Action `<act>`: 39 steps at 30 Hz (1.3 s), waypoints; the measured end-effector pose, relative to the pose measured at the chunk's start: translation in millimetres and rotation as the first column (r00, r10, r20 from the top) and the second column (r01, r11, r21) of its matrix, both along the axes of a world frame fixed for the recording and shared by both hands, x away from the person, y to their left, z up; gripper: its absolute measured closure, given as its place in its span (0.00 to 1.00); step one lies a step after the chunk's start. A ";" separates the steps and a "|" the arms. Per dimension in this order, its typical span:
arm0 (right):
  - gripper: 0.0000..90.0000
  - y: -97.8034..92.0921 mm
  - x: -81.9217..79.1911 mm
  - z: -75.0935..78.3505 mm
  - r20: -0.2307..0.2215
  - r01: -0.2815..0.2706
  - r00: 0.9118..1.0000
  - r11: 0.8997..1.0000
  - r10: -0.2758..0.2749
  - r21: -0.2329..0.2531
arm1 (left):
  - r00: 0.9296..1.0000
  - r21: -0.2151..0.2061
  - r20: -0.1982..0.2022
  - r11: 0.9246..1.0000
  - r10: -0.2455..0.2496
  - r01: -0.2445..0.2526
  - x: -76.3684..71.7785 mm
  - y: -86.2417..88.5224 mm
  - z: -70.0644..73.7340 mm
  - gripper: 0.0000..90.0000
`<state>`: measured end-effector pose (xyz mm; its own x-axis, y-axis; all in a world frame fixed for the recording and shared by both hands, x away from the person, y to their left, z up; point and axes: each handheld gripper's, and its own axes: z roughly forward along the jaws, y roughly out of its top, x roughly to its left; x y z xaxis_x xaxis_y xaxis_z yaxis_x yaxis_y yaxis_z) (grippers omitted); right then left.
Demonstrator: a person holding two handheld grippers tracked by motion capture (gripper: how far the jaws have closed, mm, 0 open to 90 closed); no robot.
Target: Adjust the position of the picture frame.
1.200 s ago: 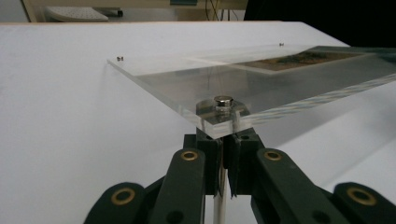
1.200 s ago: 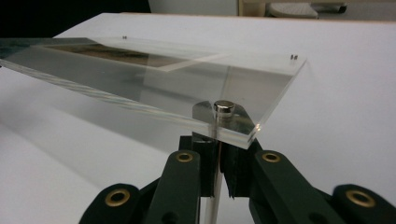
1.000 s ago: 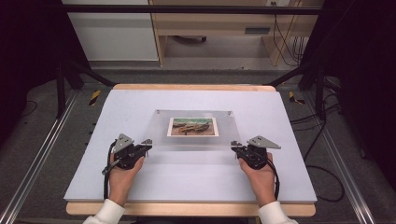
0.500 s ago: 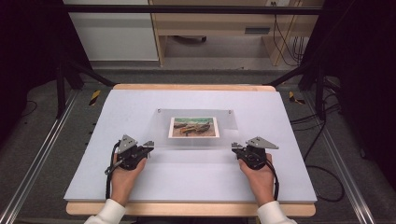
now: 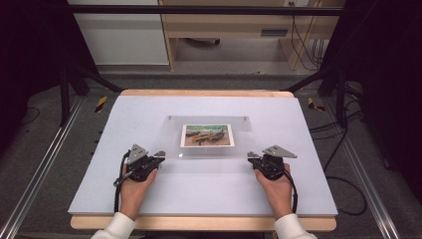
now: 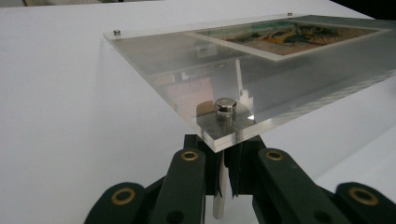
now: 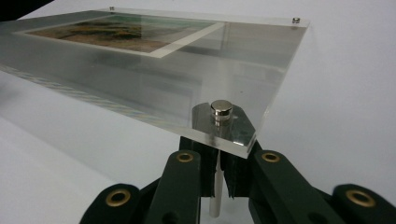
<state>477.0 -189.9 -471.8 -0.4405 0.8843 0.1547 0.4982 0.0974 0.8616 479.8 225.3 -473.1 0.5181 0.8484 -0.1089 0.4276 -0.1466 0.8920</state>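
Acrylic frame (image 5: pixel 208 137) with its picture (image 5: pixel 207 135) sits mid-table (image 5: pixel 149 107), its near edge raised by me. My left gripper (image 5: pixel 158 155) pinches the near-left corner, jaws pressed against the metal peg (image 6: pixel 219 186) under the stud (image 6: pixel 225 106). My right gripper (image 5: pixel 252 156) pinches the near-right corner's peg (image 7: pixel 214 186) likewise.

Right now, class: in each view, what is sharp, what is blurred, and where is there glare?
High view: soft overall, evenly lit. Left gripper view: near stud sharp, picture blurred, reflections on the acrylic panel. Right gripper view: same; far edge hazy.
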 end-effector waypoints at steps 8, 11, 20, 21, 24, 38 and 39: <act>0.94 2.8 0.4 -1.6 -0.001 -0.008 1.000 0.999 0.008 -0.031 | 1.000 0.010 -0.010 1.000 0.002 -0.001 2.2 1.3 -3.2 0.93; 0.94 2.6 1.2 -2.1 -0.001 -0.005 1.000 0.999 0.005 -0.034 | 1.000 0.011 -0.010 1.000 -0.002 0.002 2.4 0.8 -3.3 0.93; 0.94 3.1 1.5 -4.2 -0.017 -0.008 1.000 0.999 0.007 -0.047 | 1.000 0.029 -0.020 1.000 -0.003 0.004 3.1 0.1 -5.5 0.93; 0.94 3.1 1.7 -4.7 -0.015 -0.008 1.000 0.999 0.007 -0.049 | 1.000 0.030 -0.021 1.000 -0.003 0.004 3.1 0.1 -5.6 0.93; 0.94 3.0 1.5 -5.1 -0.018 -0.011 1.000 0.999 0.010 -0.050 | 1.000 0.033 -0.021 0.999 -0.001 0.002 3.2 0.1 -5.8 0.93; 0.92 2.4 2.1 -6.1 -0.023 -0.017 1.000 0.999 0.016 -0.050 | 1.000 0.033 -0.024 0.999 0.001 0.000 3.5 0.8 -7.3 0.91; 0.91 1.9 1.8 -5.9 -0.024 -0.017 1.000 0.999 0.016 -0.051 | 1.000 0.032 -0.025 0.999 0.001 0.000 3.6 1.1 -7.3 0.90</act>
